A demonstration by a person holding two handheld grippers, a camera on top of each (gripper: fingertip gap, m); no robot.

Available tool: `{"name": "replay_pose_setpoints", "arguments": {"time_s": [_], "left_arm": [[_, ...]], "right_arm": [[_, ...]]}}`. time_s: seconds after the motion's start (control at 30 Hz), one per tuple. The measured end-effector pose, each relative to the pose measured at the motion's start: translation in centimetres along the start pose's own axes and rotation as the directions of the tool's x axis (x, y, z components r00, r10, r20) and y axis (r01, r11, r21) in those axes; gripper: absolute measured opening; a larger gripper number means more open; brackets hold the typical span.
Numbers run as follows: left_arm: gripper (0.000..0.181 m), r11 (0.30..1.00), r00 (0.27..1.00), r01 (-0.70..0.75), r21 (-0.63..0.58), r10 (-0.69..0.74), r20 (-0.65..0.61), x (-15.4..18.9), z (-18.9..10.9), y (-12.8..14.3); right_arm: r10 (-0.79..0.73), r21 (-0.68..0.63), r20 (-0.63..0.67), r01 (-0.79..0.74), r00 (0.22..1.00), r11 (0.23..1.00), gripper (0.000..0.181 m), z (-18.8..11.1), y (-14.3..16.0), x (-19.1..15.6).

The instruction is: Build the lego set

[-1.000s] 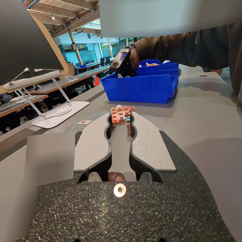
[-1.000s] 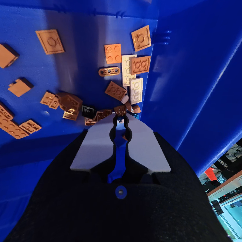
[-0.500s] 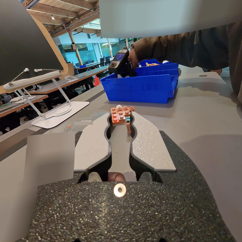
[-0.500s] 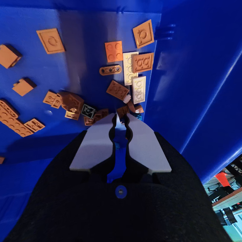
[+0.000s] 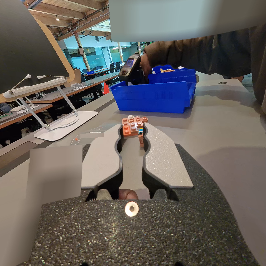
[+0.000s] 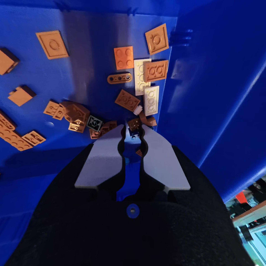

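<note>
My left gripper (image 5: 133, 129) is shut on a small orange lego build (image 5: 132, 125) with a white round stud, holding it just above the grey table (image 5: 201, 136). My right gripper (image 6: 133, 126) is inside the blue bin (image 6: 215, 72), its jaws a little apart. The tips straddle a small dark brown piece (image 6: 134, 124) near the bin's right wall. A small blue piece (image 6: 133, 136) lies between the fingers. Several orange, brown and white plates (image 6: 151, 99) lie on the bin floor. In the left wrist view the right gripper's camera (image 5: 129, 69) and the person's hand reach into the bin (image 5: 152, 97).
A white tablet stand (image 5: 60, 122) holding a dark board stands on the table at the left. A flat paper sheet (image 5: 92, 135) lies by the left finger. The person's sleeve (image 5: 201, 54) spans the upper right. A second blue bin (image 5: 171, 74) sits behind the first. Some 40 centimetres of space lies between my two pairs of fingers.
My right gripper's jaws closed to a narrow gap, then widened again, and now straddle the dark brown piece. The left gripper and its build have not moved.
</note>
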State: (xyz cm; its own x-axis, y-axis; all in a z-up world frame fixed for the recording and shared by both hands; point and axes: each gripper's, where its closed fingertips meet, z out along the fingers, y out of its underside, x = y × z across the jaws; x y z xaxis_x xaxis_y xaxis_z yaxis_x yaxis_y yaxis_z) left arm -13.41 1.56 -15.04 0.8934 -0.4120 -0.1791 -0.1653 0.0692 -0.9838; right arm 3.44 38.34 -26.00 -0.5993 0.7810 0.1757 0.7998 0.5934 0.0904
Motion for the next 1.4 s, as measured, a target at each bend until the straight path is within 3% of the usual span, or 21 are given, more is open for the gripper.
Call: {"name": "replay_pose_setpoints", "arguments": {"time_s": [0.23, 0.57, 1.0, 1.2, 1.4], "left_arm": [[0.026, 1.000, 1.000, -0.005, 0.005, 0.005, -0.001, 0.1, 0.0, -0.2], [0.026, 1.000, 1.000, -0.017, 0.016, 0.017, -0.004, 0.3, -0.1, -0.7], [0.026, 1.000, 1.000, -0.020, 0.023, 0.020, -0.008, 0.5, -0.1, -0.9], [0.026, 0.999, 1.000, -0.028, 0.019, 0.028, -0.009, 0.7, 0.0, -0.9], [0.026, 0.998, 0.999, -0.053, 0.030, 0.053, 0.006, 0.7, 0.0, -1.4]], "right_arm": [[0.036, -0.022, 0.038, -0.035, 0.999, 0.999, 0.015, 0.1, 0.1, -0.1], [0.060, -0.035, 0.137, -0.055, 0.989, 0.998, 0.026, 0.1, 0.2, -0.4], [0.073, -0.043, 0.022, -0.072, 0.997, 0.996, 0.012, 0.0, 0.8, 0.8], [0.082, 0.045, -0.017, -0.081, 0.997, 0.996, 0.011, -3.5, 0.0, -0.7], [0.093, 0.284, -0.109, -0.059, 0.990, 0.957, 0.011, -10.6, -3.8, -4.8]]}}
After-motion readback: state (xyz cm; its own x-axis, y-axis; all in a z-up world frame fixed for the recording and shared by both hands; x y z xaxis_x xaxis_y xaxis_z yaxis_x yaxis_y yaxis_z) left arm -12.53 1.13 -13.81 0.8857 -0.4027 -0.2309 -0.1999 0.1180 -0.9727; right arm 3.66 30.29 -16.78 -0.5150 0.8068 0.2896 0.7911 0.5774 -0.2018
